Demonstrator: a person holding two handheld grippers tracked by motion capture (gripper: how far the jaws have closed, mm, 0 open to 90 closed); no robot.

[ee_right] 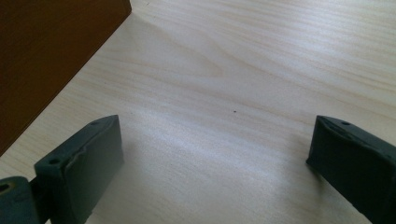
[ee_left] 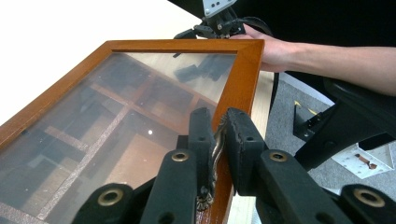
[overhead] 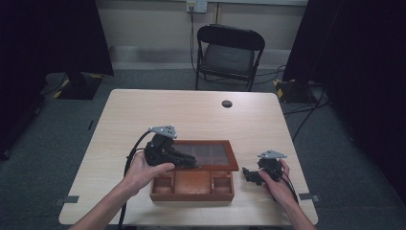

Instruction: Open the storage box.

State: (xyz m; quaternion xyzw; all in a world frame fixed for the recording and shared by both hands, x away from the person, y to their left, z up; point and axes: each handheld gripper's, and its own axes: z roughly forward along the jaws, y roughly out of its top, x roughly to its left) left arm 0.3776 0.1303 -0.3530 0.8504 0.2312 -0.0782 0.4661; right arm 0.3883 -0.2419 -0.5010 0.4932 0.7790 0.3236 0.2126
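Left gripper view: my left hand-held gripper (ee_left: 217,135) pinches the lid's metal latch (ee_left: 214,156) at lower centre; I'd swing the glass lid (ee_left: 116,116) slowly. My right hand-held gripper (ee_right: 215,154) rests spread on the counter (ee_right: 243,70).

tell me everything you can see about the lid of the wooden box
The lid is a reddish-brown wooden frame around a glass pane that looks dusty and reflective. It stands raised open over the compartmented wooden box near the table's front edge, and the dividers show through the glass. A small ornate metal handle sits on its front edge, and the left gripper is shut on that handle, holding the lid up. Nothing else touches it.
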